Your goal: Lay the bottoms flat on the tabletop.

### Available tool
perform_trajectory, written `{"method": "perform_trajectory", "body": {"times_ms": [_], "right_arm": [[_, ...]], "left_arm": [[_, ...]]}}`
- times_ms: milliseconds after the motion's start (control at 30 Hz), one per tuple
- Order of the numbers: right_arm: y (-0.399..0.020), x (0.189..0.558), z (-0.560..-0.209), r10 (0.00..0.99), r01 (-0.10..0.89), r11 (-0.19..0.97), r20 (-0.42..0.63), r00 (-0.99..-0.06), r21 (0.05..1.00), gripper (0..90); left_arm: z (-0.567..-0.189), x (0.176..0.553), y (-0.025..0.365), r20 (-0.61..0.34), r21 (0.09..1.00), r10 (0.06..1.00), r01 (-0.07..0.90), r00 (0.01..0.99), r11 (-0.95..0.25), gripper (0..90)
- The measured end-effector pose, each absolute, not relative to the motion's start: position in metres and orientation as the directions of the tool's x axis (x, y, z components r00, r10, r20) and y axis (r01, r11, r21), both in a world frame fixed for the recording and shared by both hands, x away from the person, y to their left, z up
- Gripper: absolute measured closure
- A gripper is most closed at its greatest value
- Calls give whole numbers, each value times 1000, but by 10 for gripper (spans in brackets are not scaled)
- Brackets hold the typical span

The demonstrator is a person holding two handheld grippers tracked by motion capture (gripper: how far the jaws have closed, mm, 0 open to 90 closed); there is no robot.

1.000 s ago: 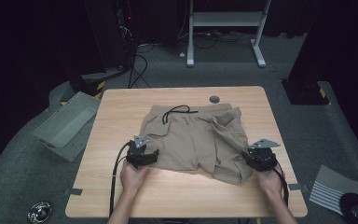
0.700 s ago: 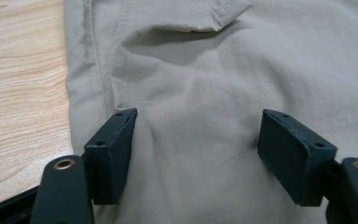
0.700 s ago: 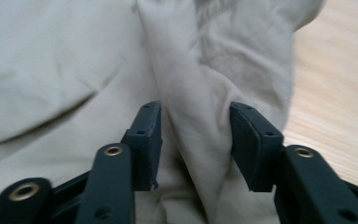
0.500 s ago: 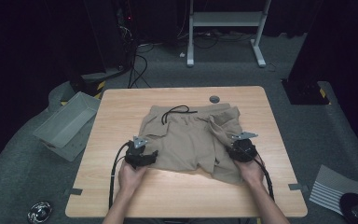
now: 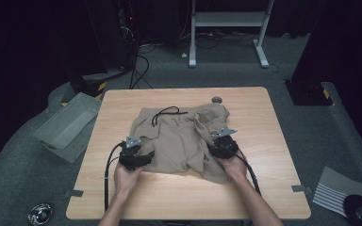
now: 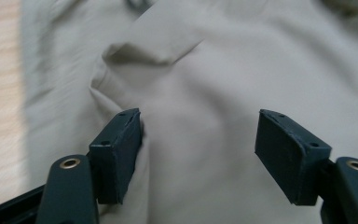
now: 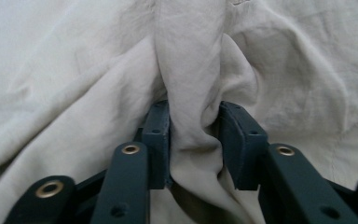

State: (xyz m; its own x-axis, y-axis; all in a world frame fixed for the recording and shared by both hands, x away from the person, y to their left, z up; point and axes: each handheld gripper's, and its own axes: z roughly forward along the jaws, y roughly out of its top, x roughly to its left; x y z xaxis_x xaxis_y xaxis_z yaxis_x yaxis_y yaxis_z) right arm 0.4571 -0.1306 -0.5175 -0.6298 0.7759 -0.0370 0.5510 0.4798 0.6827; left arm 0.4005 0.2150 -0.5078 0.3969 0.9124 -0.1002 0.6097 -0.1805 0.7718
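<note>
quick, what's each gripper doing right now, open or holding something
Left gripper: open, jaws wide over the tan shorts.
Right gripper: closed on a bunched fold of the shorts.

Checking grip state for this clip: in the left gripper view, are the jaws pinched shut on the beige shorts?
No, the left gripper stands wide open over the beige shorts.

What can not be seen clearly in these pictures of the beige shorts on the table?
- Shorts, high view: the near right leg hem lies under the right hand-held gripper and hand.
- Left gripper view: blurred cloth; the left hand-held gripper stands open, and contact of its pads with the cloth is unclear.
- Right gripper view: which part of the shorts the bunched fold is cannot be told.
- Small round thing on the table: too small to identify.
</note>
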Motion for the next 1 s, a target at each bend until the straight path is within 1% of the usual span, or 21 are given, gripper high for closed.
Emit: {"method": "perform_trajectory", "body": {"times_ms": [67,200,367,400,433,533,667,733,833,900,933,1000], "right_arm": [[-131,455,-516,776,553,489,-46,-629,675,588],[-146,444,-504,791,530,446,-41,-611,721,547],[-170,439,-501,818,564,430,-40,-574,705,520],[-175,439,-503,823,575,428,-36,-567,697,527],[-179,439,-506,824,583,429,-34,-566,690,551],[-188,435,-511,814,592,456,-42,-579,664,661],[-200,424,-512,810,589,466,-50,-584,660,796],[-208,417,-510,811,584,461,-51,-583,668,827],[-219,402,-509,817,582,459,-61,-574,671,839],[-226,392,-510,820,594,457,-55,-570,662,830],[-229,388,-511,820,598,454,-46,-571,660,805],[-232,382,-513,823,596,445,-43,-566,668,726]], "left_arm": [[-509,405,209,-95,767,909,612,407,-193,312],[-518,414,196,-82,751,900,620,429,-227,309],[-527,419,191,-62,751,902,616,428,-240,310],[-527,419,191,-61,751,903,615,426,-239,313],[-528,419,191,-47,754,903,608,427,-249,317],[-530,415,188,13,762,899,578,438,-293,333],[-530,415,188,10,761,901,581,434,-289,339],[-530,415,188,11,761,902,582,431,-287,340],[-530,414,187,12,761,905,583,425,-284,341],[-530,414,187,12,761,906,583,424,-283,341],[-530,414,187,12,761,906,583,424,-283,341],[-530,414,187,11,761,906,584,423,-282,342]]}}
